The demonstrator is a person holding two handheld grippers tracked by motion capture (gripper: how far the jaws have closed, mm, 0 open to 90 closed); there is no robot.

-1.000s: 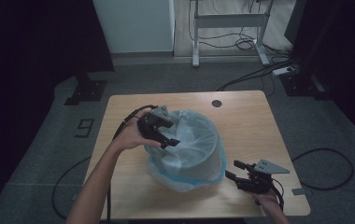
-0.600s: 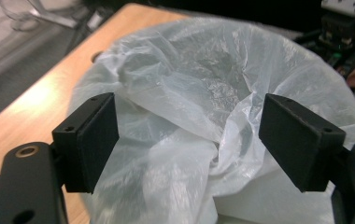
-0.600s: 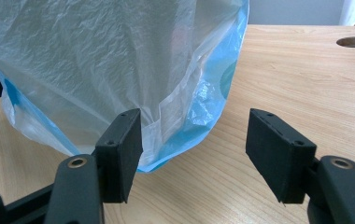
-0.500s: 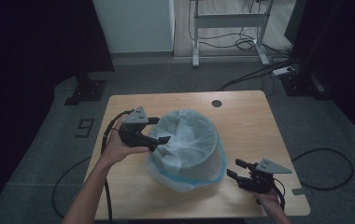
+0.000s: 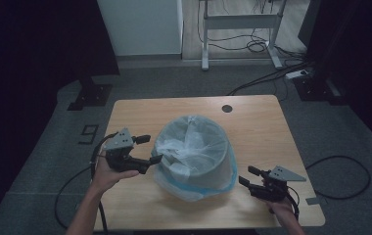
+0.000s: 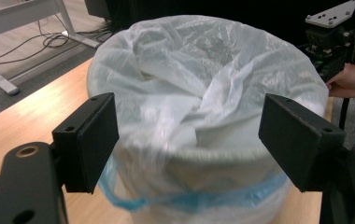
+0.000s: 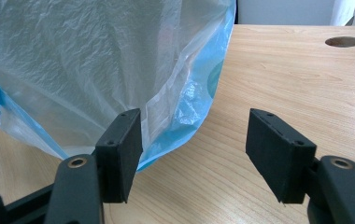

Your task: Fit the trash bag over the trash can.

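Bin [image 5: 196, 154] sits mid tabletop [image 5: 257, 122], a pale round tub lined with a thin white plastic bag [image 6: 199, 88]. The bag's top is tucked down inside the mouth, crumpled. Its loose skirt with a blue band [image 6: 203, 200] hangs over the outside and spreads onto the wood at the base.

My left claw [image 5: 145, 149] is just beside the bin's left side, jaws wide apart, nothing between them. In the left gripper view I look straight at the bin's rim, pads [image 6: 89, 140] flanking it but not touching plastic.

My right claw [image 5: 246, 176] rests low near the right front corner of the tabletop, close to the bag's skirt, apart from the bin wall. Jaws open. In the right gripper view the left pad [image 7: 119, 151] stands in front of the bag's hem [image 7: 185, 126]; I can't tell if it touches. The other pad is over bare wood. No grip on the plastic.

Round cable hole [image 5: 227, 108] at the tabletop's far edge. Cables trail off both claws. Floor beyond has a desk frame [image 5: 238, 22] and loose wires.
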